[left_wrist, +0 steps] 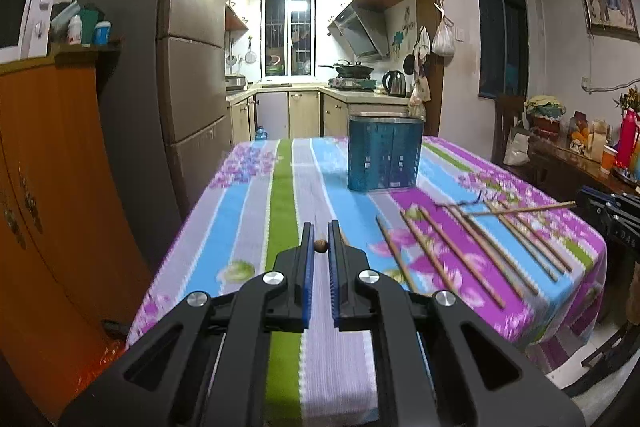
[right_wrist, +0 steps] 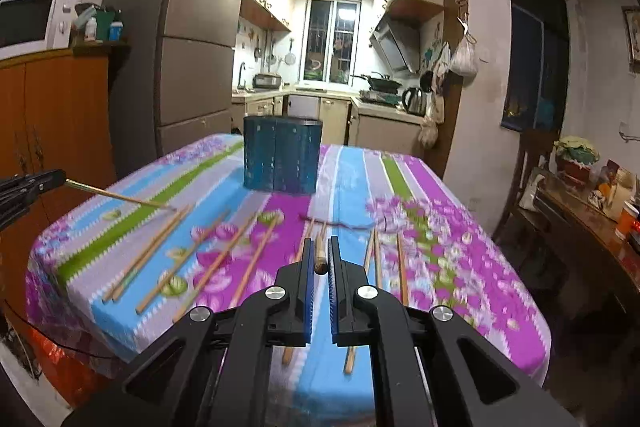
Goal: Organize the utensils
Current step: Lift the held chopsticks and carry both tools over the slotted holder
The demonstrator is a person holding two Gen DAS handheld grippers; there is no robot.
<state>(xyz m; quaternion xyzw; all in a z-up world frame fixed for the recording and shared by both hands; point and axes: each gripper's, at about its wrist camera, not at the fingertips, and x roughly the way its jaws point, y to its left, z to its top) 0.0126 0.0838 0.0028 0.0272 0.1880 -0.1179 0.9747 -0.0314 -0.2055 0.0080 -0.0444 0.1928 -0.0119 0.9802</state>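
Progress: we judge the task early; the blue holder point(right_wrist: 282, 157) at 12 o'clock shows no sticks above its rim, loose chopsticks point(right_wrist: 208, 259) lie scattered from 9 to 3 | Grip: our left gripper point(left_wrist: 321, 245) and right gripper point(right_wrist: 320, 263) each pinch one chopstick end-on | Materials: slender round bamboo; perforated plastic box; striped floral tablecloth point(right_wrist: 460, 267).

A: Describe the left gripper point(left_wrist: 321, 227) construction.

B: Matte black linkage arms with triangular cut-outs. Four round silver pivot screws. Two flat parallel fingers point(left_wrist: 306, 251), each lined with a ribbed blue pad.

A: And the right gripper point(right_wrist: 320, 245)?

B: Identical: black arms, four silver screws, blue-padded fingers point(right_wrist: 335, 267). No cables, skin or sleeves visible.
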